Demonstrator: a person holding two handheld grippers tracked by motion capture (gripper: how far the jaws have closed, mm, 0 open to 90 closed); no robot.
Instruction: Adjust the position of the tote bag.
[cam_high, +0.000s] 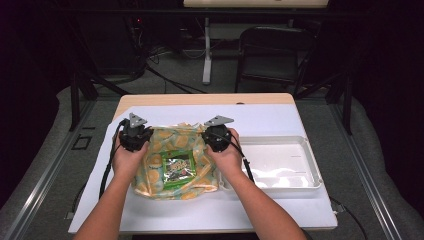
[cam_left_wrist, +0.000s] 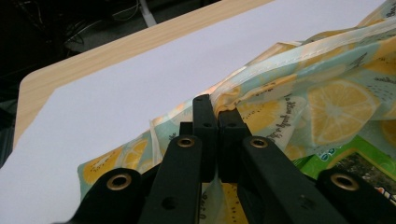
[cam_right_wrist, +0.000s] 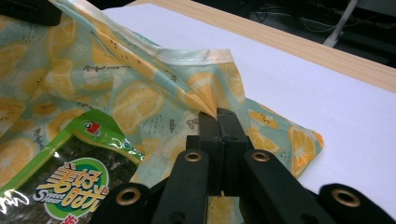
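Both tongs, left & right, clamped on lemon cloth; pinched edges hidden.

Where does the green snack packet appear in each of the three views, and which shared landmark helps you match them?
High view: green snack packet lies centre, on the lemon-print cloth, between both grippers.
Left gripper view: lower right corner.
Right gripper view: lower left.
Shared landmark: the lemon-print cloth around it.

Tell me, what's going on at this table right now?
A person holds a gripper in each hand. The left gripper and right gripper are each shut on an edge of the lemon-print cloth bag. A green snack packet lies on the fabric. A white tray sits to the right.
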